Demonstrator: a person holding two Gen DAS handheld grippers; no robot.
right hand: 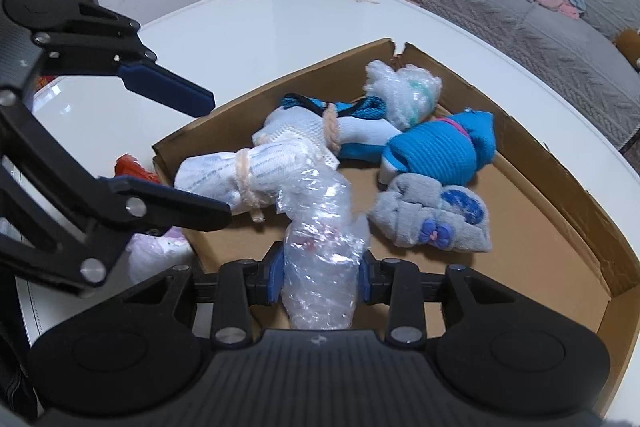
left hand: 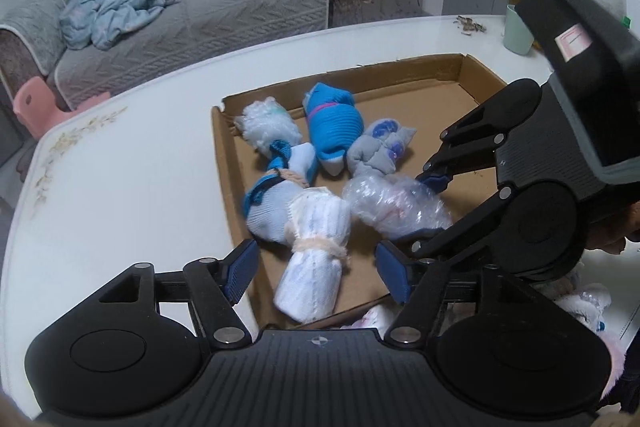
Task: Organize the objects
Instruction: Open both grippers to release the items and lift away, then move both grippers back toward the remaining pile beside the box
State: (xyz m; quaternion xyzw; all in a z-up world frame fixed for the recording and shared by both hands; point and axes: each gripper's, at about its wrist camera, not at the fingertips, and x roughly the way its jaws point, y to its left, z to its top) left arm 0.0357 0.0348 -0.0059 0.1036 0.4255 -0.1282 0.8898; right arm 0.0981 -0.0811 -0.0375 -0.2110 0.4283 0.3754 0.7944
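Observation:
A shallow cardboard tray (left hand: 400, 75) (right hand: 560, 167) on the white table holds several rolled bundles. They are a blue sock roll (left hand: 332, 123), a grey one (left hand: 376, 151), a bubble-wrapped bundle (left hand: 268, 127), a light-blue tied roll (left hand: 272, 195) and a white tied roll (left hand: 316, 255). My left gripper (left hand: 316, 271) hangs open above the white roll, pads clear of it. My right gripper (right hand: 320, 279) has its pads against both sides of a clear plastic-wrapped bundle (right hand: 320, 255) that lies in the tray.
More bundles lie outside the tray by its near corner (right hand: 156, 251), next to something red (right hand: 128, 167). A green cup (left hand: 518, 31) stands at the table's far edge. A grey sofa (left hand: 200, 27) and a pink stool (left hand: 36, 103) sit beyond the table.

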